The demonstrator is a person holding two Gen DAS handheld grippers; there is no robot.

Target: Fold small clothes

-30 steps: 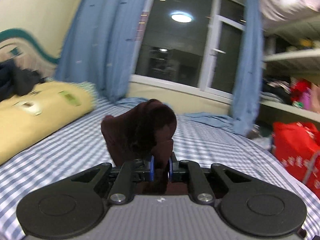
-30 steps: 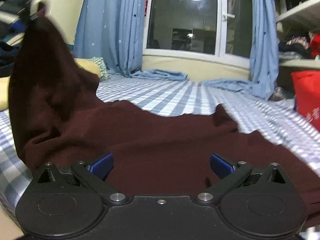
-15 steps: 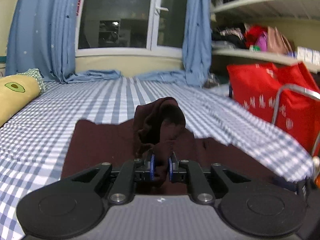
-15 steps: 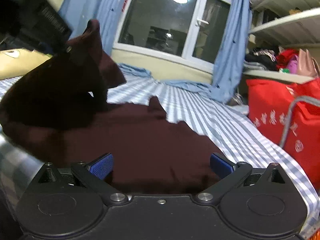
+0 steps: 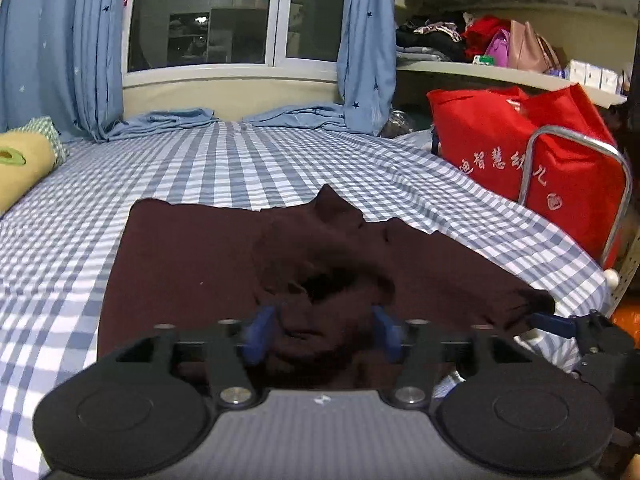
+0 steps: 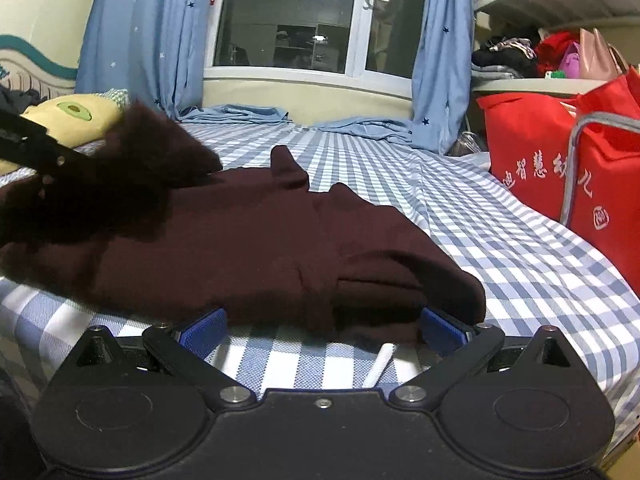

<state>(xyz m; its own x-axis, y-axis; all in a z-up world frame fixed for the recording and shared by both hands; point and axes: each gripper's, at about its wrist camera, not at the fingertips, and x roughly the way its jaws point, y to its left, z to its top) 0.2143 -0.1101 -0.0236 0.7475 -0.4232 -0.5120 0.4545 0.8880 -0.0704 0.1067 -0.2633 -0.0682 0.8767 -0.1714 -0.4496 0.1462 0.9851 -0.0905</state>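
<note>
A dark maroon garment (image 5: 180,264) lies spread on the blue checked bed (image 5: 240,168). Its bunched fold (image 5: 320,256) is draped over the middle. In the left wrist view, my left gripper (image 5: 322,332) is opening, its blue pads apart with that loose fold still between them. The left gripper's black finger (image 6: 32,140) shows at the left edge of the right wrist view, with blurred cloth beside it. My right gripper (image 6: 324,330) is open at the garment's folded near edge (image 6: 400,288), and the cloth reaches in between its pads.
A red bag (image 5: 532,152) behind a metal rail (image 5: 576,184) stands off the bed's right side. A yellow pillow (image 6: 76,120) lies at the left. Blue curtains (image 5: 60,40) and a window are beyond, shelves with clothes at the upper right.
My left gripper swung right and down, carrying the fold over the garment, then spread its jaws from shut. The right gripper drew back to the garment's near right edge.
</note>
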